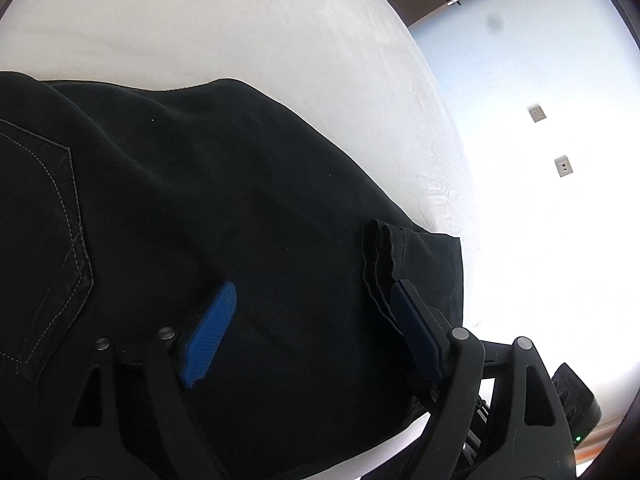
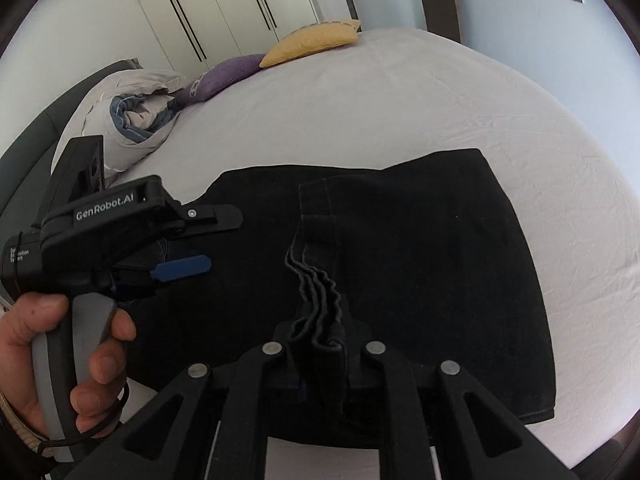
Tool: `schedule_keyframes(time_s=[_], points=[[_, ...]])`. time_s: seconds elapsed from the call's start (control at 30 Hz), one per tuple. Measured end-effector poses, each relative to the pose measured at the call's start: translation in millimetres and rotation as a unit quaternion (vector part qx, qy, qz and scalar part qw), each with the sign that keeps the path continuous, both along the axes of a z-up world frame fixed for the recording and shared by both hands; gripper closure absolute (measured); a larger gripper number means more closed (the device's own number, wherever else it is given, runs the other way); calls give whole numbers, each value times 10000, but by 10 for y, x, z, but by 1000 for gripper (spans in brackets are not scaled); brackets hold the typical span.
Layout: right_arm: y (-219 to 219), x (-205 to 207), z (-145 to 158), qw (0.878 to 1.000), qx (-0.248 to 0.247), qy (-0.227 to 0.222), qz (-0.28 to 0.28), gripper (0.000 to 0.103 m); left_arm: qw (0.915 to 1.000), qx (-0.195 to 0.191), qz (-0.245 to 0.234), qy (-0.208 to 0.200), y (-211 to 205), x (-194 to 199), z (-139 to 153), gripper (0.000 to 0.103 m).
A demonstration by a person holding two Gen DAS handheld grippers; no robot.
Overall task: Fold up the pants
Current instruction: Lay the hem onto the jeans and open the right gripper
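Black pants (image 2: 420,264) folded flat on bed (image 2: 400,92); right gripper (image 2: 320,344) fingers clamp bunched hem; left gripper (image 1: 312,320) fingers apart.

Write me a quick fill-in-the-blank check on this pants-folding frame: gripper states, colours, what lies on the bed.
1. The pants lying on the bed sheet are ____ in colour.
2. The right gripper is shut on a bunched ____ of the pants.
3. The left gripper hovers over the pants with its jaws ____.
4. At the far edge of the bed, beside the purple pillow, lies a ____ pillow.

Missing words: black; fold; open; yellow
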State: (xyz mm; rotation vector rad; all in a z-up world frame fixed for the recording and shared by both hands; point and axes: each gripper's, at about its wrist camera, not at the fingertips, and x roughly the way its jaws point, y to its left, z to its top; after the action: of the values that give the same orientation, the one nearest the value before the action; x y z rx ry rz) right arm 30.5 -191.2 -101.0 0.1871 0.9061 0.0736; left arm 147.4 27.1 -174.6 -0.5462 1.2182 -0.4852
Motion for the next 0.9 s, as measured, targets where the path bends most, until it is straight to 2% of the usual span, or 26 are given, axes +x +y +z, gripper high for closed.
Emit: schedule_keyframes(time_s=[0.1,0.27,0.37,0.5,0.57,0.63,0.73,0.9], points=[[29,-67,94,9997,-183,-160,-35,91,9997,-221,-10,141,53,48,57,24],[188,-88,205,9983,-474,-336,-16,91,9981,-373,-336,352,-7,143,177,24],[276,-84,249,9977,-530,-416,28,91,9969,-284,-550,478,-56,212,188,24],[330,-139,312,9974,-511,-493,94,91,9946,-348,-722,652,-104,318,180,26],[361,-155,342,9973,-490,-534,125,91,9935,-426,-813,676,-120,352,188,37],[399,-169,375,9970,-494,-577,177,91,9922,-396,-942,717,-145,386,205,74],[459,-178,399,9971,-467,-554,250,91,9926,-258,-1065,519,-193,385,312,86],[635,-176,431,9968,-365,-568,431,91,9914,-93,-1282,263,-24,476,481,92]])
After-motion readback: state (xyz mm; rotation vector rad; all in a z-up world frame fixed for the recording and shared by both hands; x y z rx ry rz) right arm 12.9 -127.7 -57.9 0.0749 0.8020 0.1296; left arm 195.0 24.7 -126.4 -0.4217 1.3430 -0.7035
